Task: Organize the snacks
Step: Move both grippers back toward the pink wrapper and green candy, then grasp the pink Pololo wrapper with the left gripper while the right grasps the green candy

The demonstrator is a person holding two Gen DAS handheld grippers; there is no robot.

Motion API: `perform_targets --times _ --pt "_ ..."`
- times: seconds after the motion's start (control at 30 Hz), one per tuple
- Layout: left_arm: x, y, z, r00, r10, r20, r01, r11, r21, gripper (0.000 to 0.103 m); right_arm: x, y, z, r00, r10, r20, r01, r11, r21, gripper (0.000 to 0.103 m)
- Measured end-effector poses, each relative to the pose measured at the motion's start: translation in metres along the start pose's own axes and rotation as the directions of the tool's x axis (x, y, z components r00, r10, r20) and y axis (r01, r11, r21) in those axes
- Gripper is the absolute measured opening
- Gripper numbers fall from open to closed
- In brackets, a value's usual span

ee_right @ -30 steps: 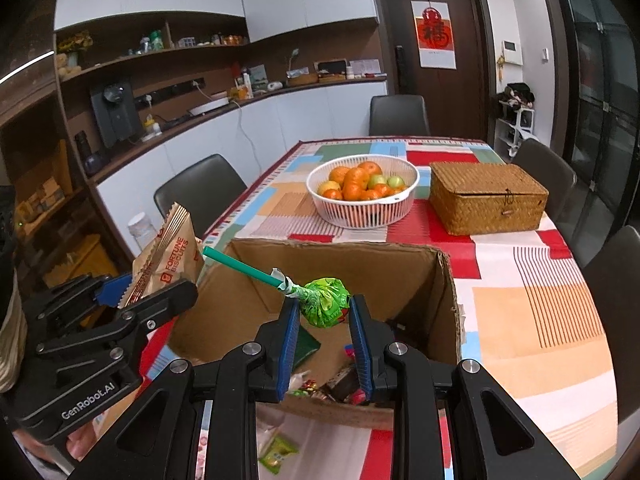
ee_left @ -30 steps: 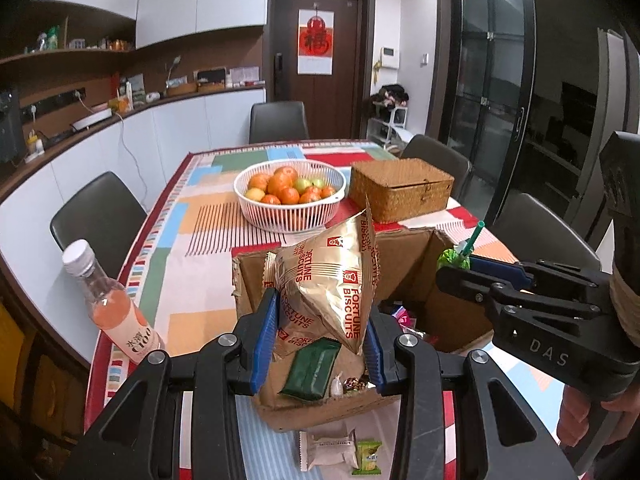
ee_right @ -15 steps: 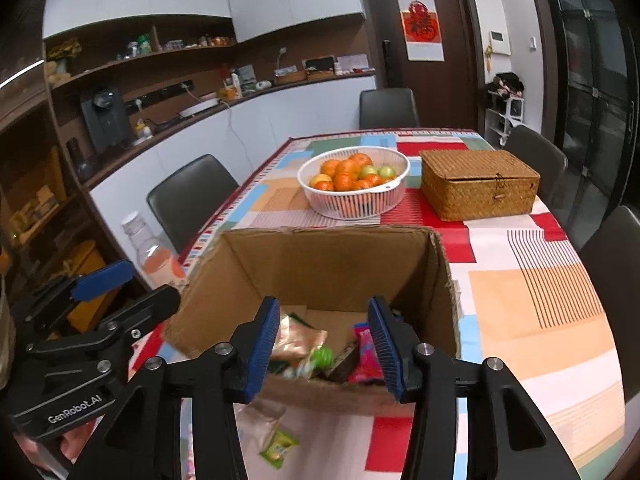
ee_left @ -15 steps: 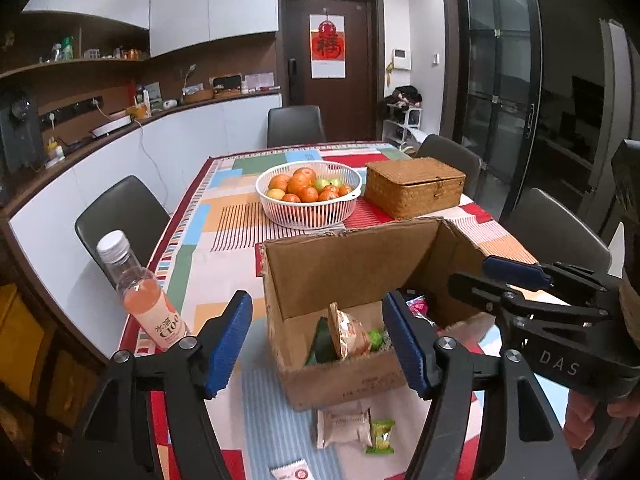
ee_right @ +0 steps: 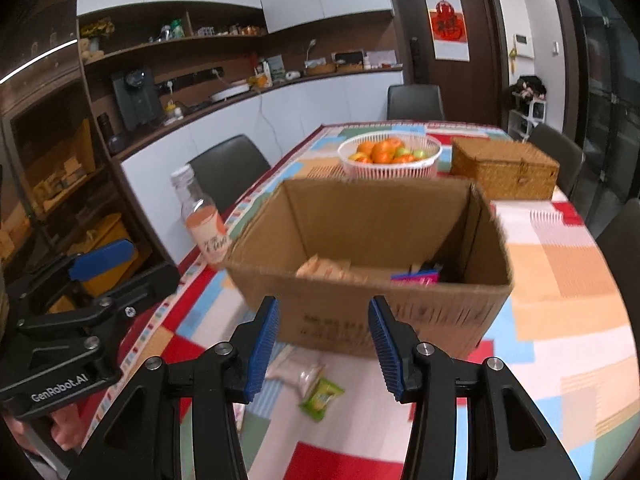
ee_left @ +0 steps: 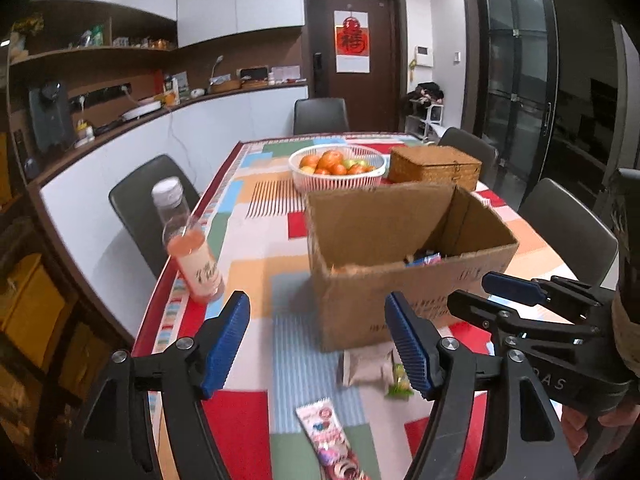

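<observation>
Both grippers, left gripper (ee_left: 318, 344) opening and right gripper (ee_right: 323, 344), are held apart and empty above loose snack packets (ee_right: 320, 394) on the patchwork tablecloth (ee_left: 256, 272). Just beyond, more snacks, blurred, are seen inside the cardboard box (ee_right: 372, 312); farther, a fruit basket (ee_left: 338, 174) and wicker box (ee_left: 436, 166).

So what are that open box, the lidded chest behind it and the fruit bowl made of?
The open box looks like plain brown corrugated cardboard, matte, with ragged edges. The lidded chest seems to be woven wicker or rattan, given its tan plaited texture. The fruit bowl is probably white plastic, slotted like a basket; wire can't be ruled out.
</observation>
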State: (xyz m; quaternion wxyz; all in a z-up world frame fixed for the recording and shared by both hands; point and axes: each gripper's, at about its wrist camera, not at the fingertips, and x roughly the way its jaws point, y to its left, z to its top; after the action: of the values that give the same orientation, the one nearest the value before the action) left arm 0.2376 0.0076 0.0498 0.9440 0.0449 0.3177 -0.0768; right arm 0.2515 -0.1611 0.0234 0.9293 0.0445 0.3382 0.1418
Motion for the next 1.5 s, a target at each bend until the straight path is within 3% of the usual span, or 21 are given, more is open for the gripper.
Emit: perform_targets --times 0.33,0.77,1.17,1.5 --pt "0.011 0.012 -0.05 0.993 -0.002 -0.114 -0.004 0.998 -0.057 0.07 0.019 0.008 -0.036 0.996 -0.026 -0.085 0.025 1.0 -0.014 0.047" --pt "0.04 0.01 -0.111 0.96 -0.021 -0.279 -0.008 0.994 -0.105 0.07 0.055 0.009 -0.072 0.975 -0.034 -0.218 0.032 0.999 -0.01 0.047" --pt "0.064 0.004 -0.134 0.933 -0.024 -0.358 -0.017 0.994 -0.111 0.07 0.088 0.008 -0.084 0.955 -0.032 -0.293 0.033 0.999 -0.001 0.047" --pt "0.078 0.006 -0.141 0.924 -0.008 -0.382 -0.045 0.991 -0.129 0.07 0.113 0.012 -0.081 0.95 -0.062 -0.307 0.059 0.998 -0.021 0.047"
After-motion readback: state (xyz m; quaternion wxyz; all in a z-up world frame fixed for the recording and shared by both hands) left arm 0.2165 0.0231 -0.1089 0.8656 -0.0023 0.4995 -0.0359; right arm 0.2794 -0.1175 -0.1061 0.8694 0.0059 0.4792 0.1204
